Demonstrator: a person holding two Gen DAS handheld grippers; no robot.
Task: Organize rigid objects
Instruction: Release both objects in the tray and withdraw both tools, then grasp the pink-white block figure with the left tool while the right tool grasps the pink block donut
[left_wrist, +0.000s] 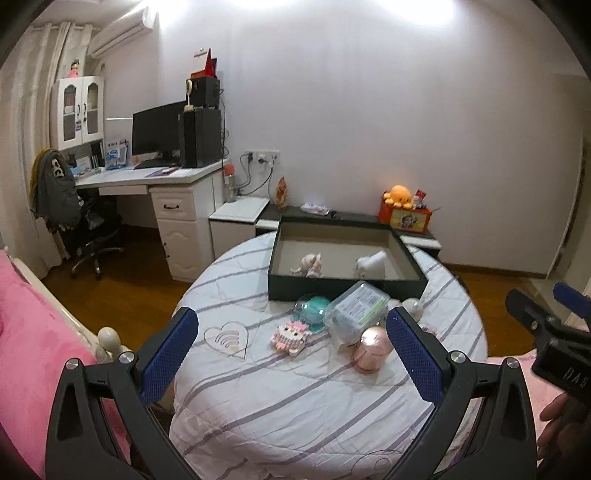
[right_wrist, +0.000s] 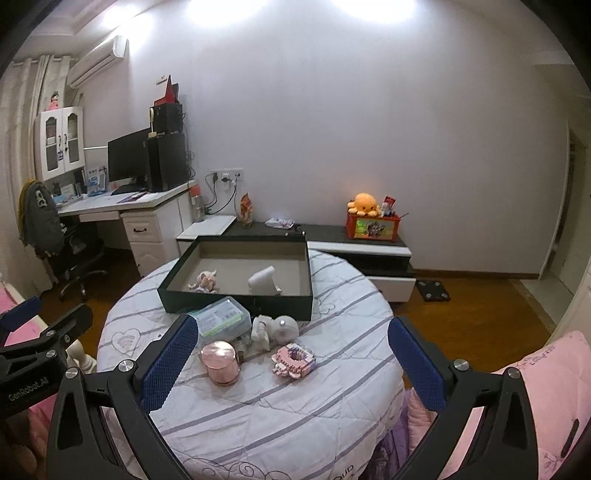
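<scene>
white wall (left_wrist: 369, 110) | wood floor (left_wrist: 140, 291) | desk (left_wrist: 155, 177) — monitor (left_wrist: 157, 129) | bright ceiling glare

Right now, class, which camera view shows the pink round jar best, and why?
The right wrist view: the pink round jar stands whole and unobstructed on the striped cover, lid and side visible. In the left wrist view the jar is partly hidden behind the left claw's blue pad.

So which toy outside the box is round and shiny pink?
The pink jar, a smooth cylinder with a lid, standing upright on the striped quilt. The other pink ones, the block doll and block piece, are bumpy bricks.
</scene>
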